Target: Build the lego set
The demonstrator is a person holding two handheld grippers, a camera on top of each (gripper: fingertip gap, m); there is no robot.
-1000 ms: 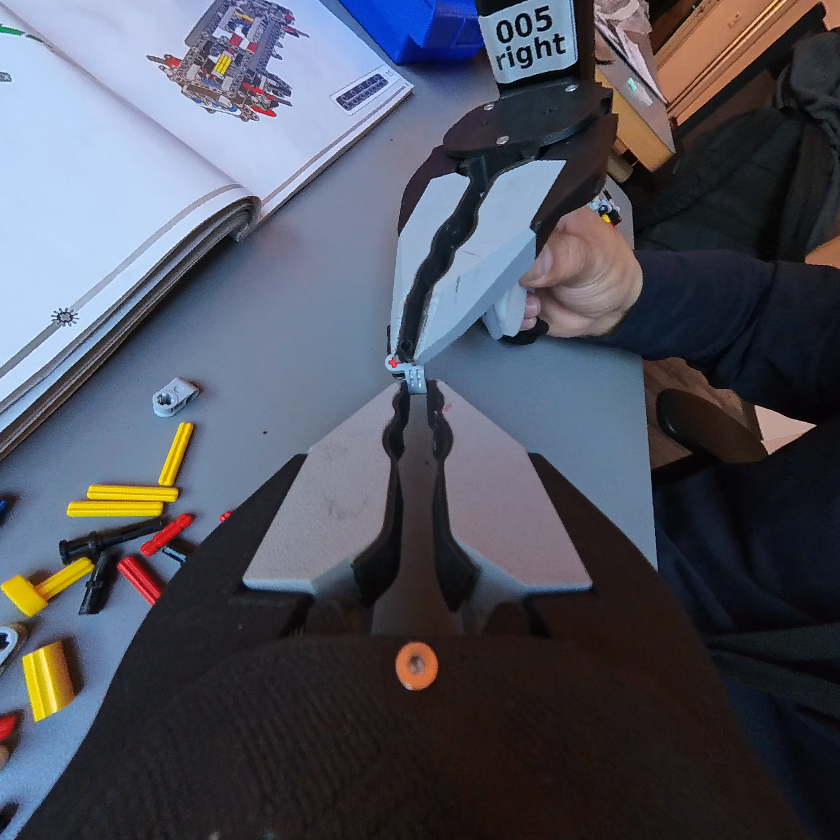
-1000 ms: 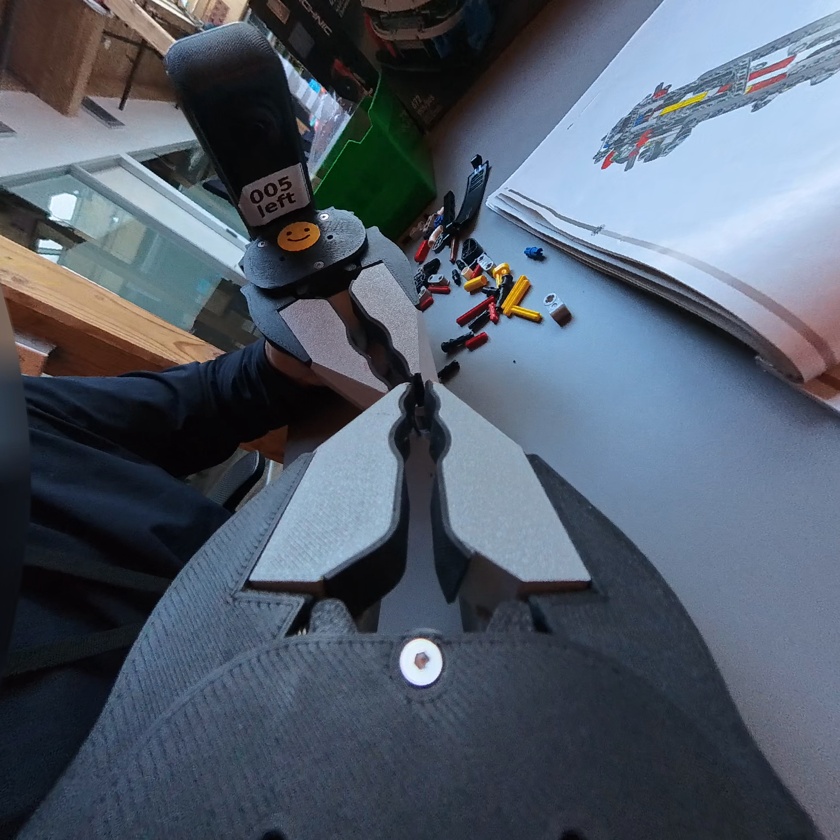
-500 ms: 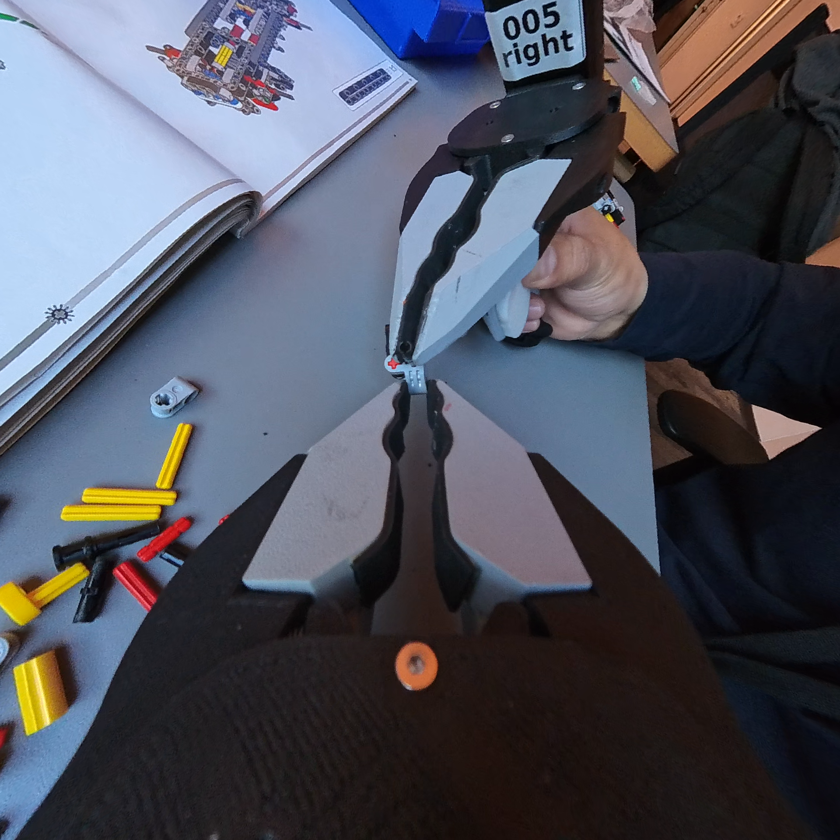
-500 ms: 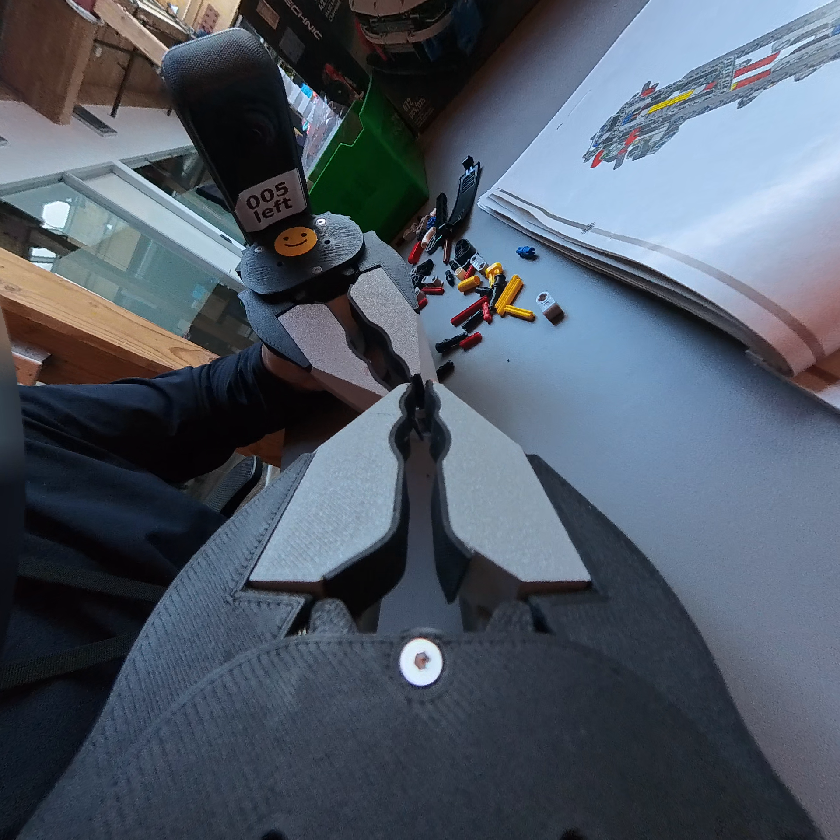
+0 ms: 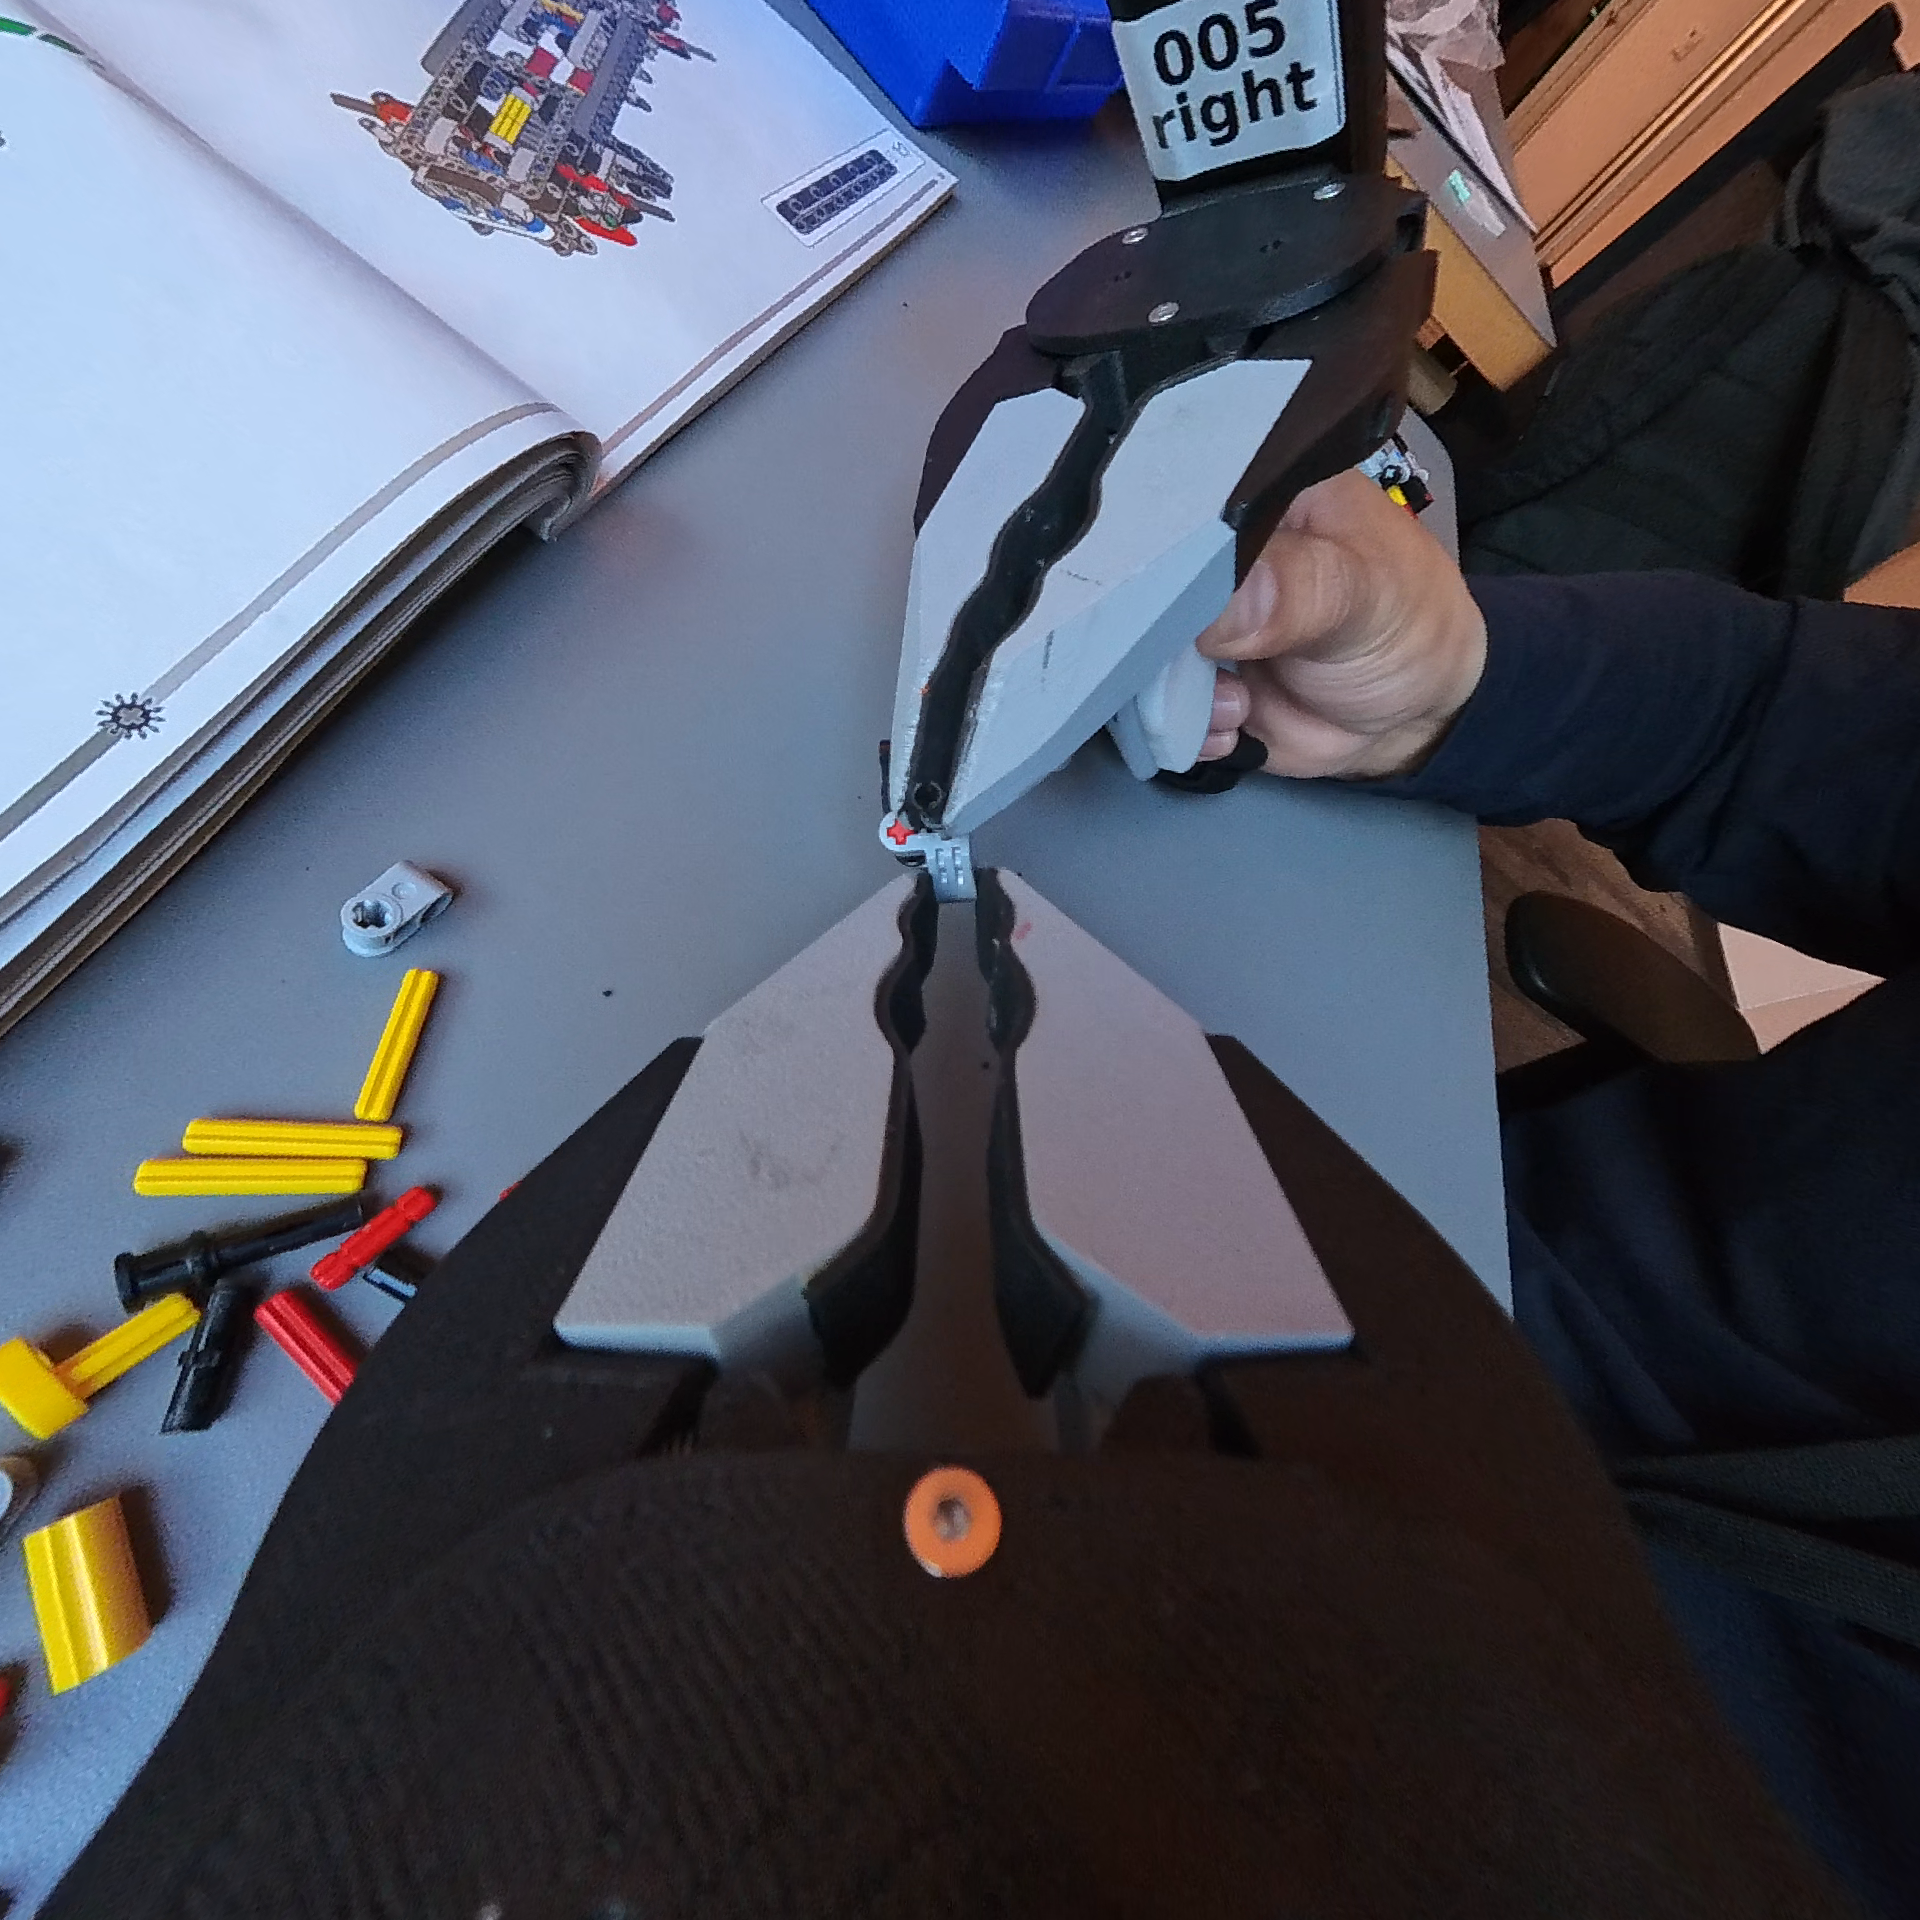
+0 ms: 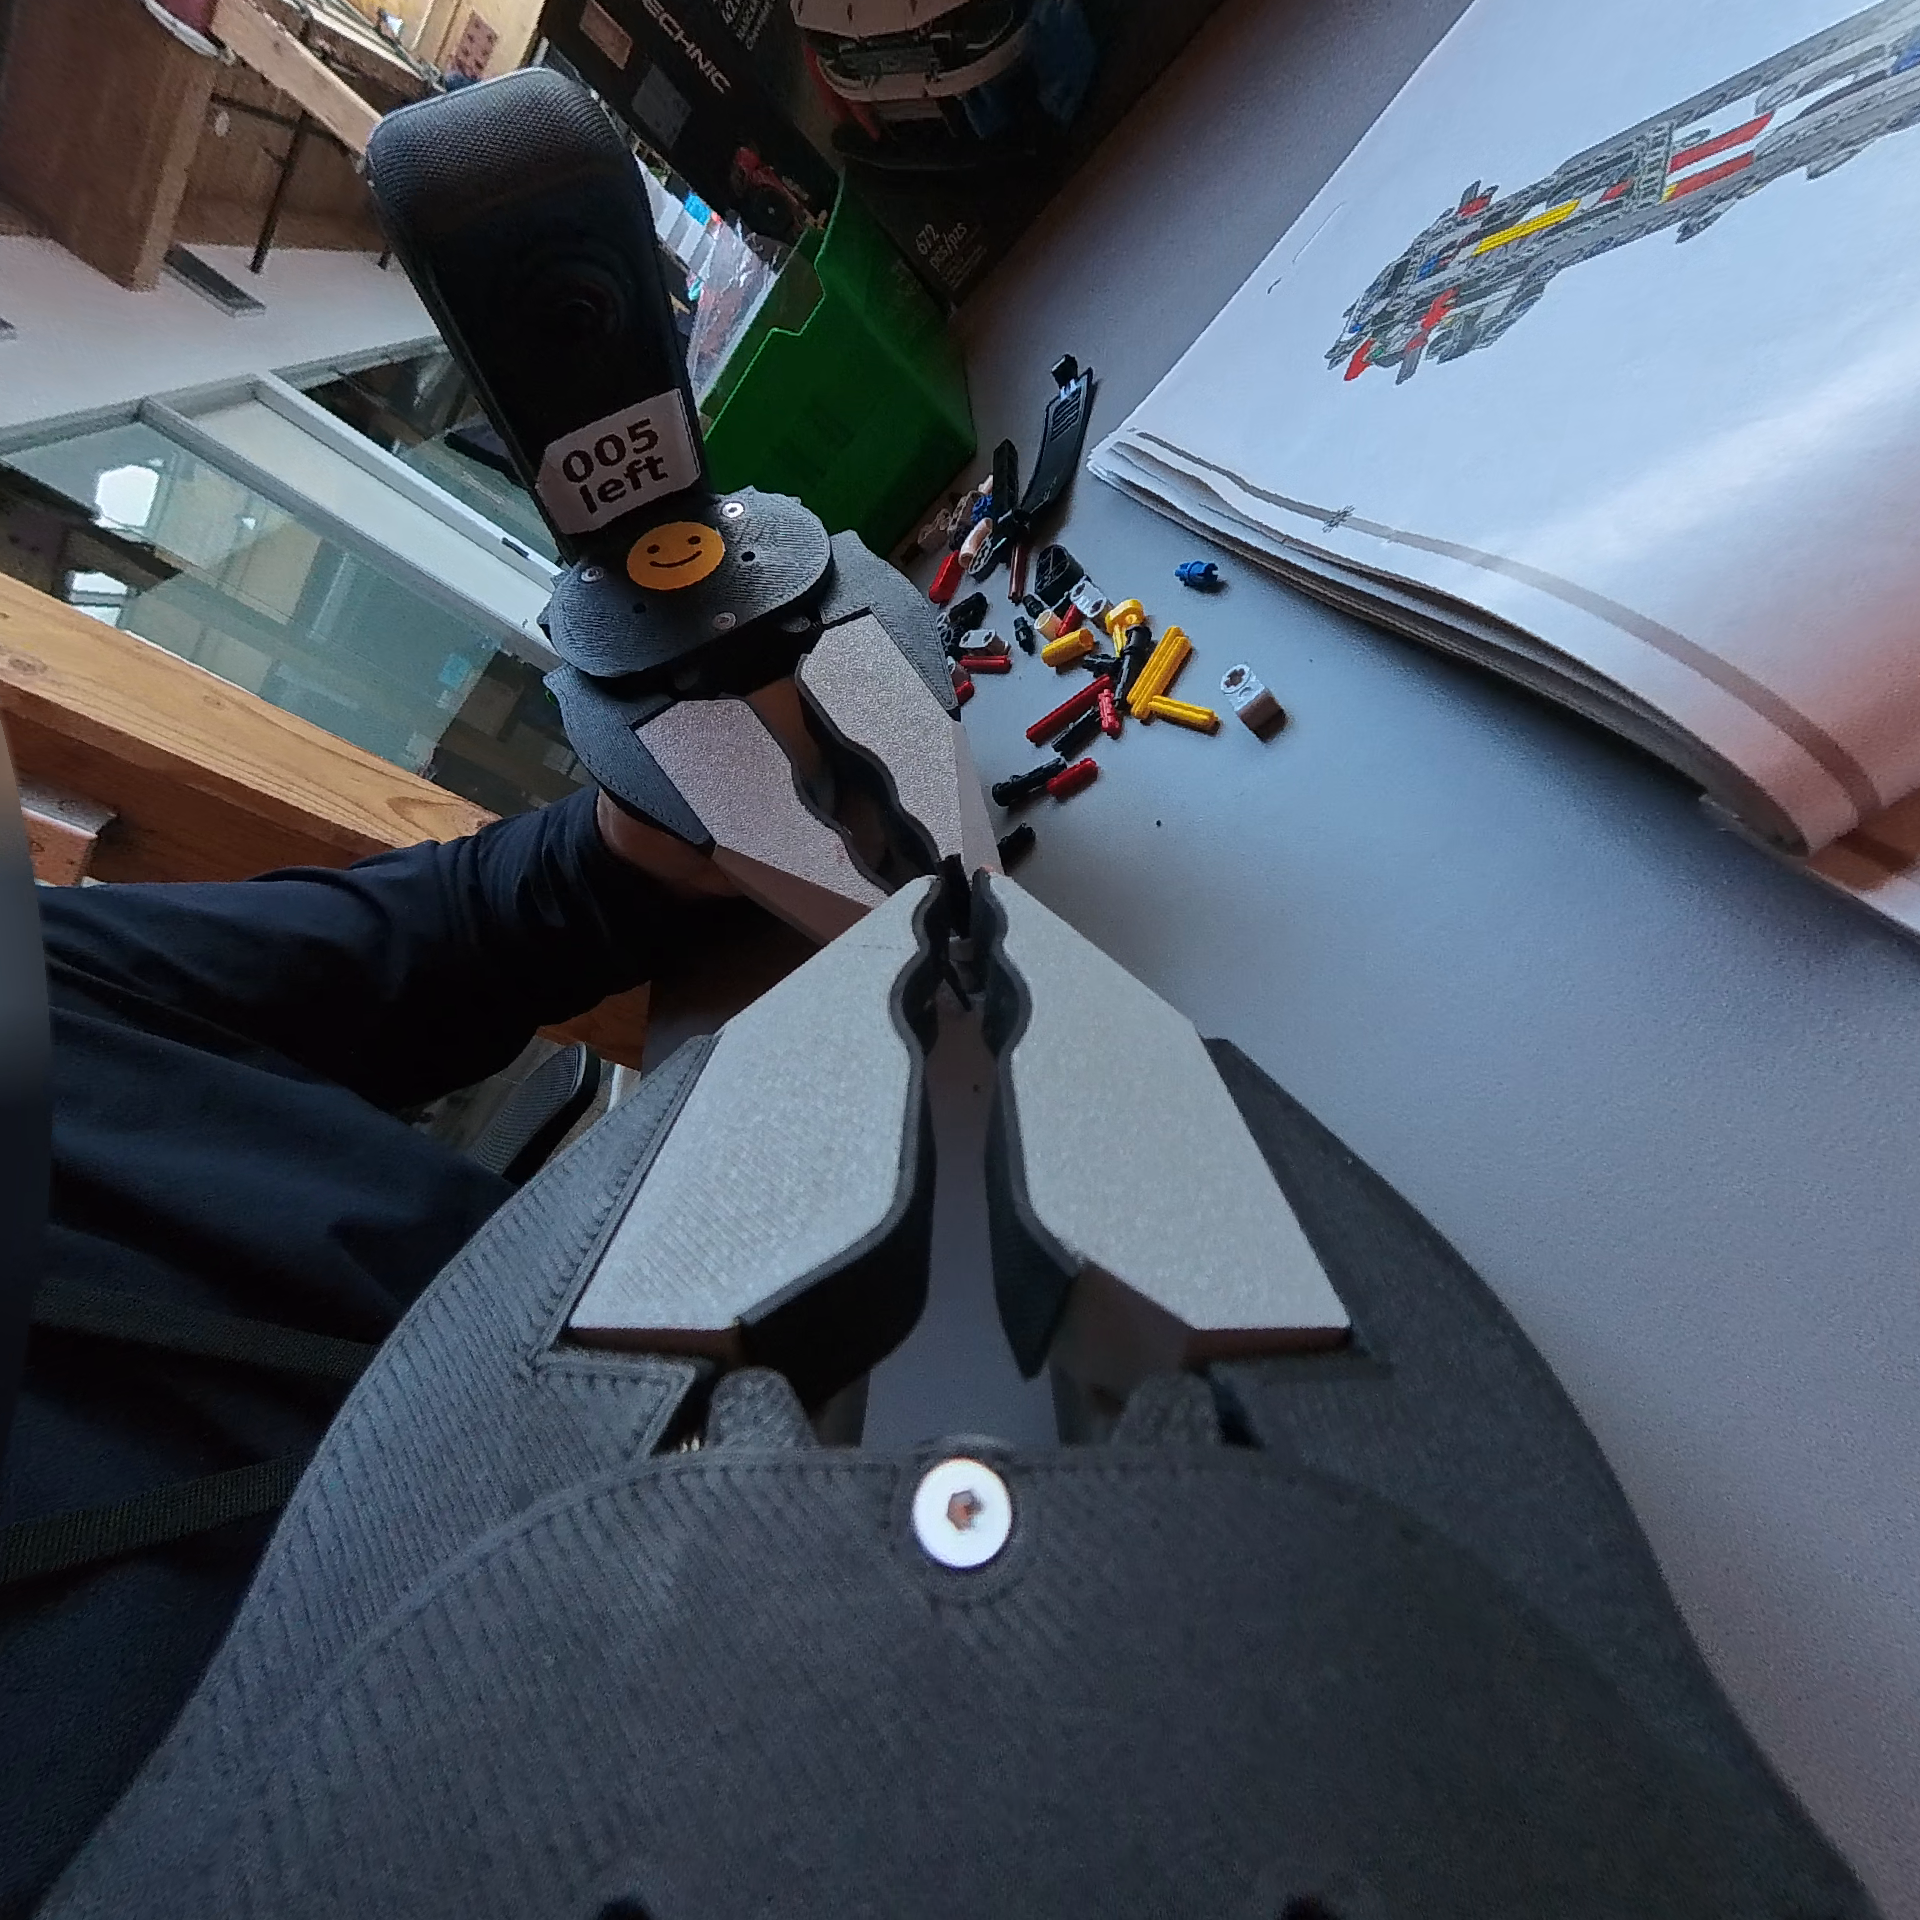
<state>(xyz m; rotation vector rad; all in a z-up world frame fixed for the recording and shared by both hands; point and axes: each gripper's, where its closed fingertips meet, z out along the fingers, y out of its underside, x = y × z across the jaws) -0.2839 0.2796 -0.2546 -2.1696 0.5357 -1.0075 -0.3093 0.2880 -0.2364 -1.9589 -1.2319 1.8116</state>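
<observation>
I see a grey bench (image 5: 644, 665) with an open instruction book (image 5: 260, 343) at its far left. Right of the book, my left gripper (image 5: 954, 885) pinches a small grey connector (image 5: 951, 868) steady, while my right gripper (image 5: 920, 805), closed on a thin black pin (image 6: 951, 883), meets it tip to tip.

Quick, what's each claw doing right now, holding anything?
Left gripper: shut on a small grey connector.
Right gripper: shut on a thin black pin.

White labels on both gripper (image 5: 1231, 78) (image 6: 615, 473) bodies; box (image 6: 717, 83) bears print.
</observation>
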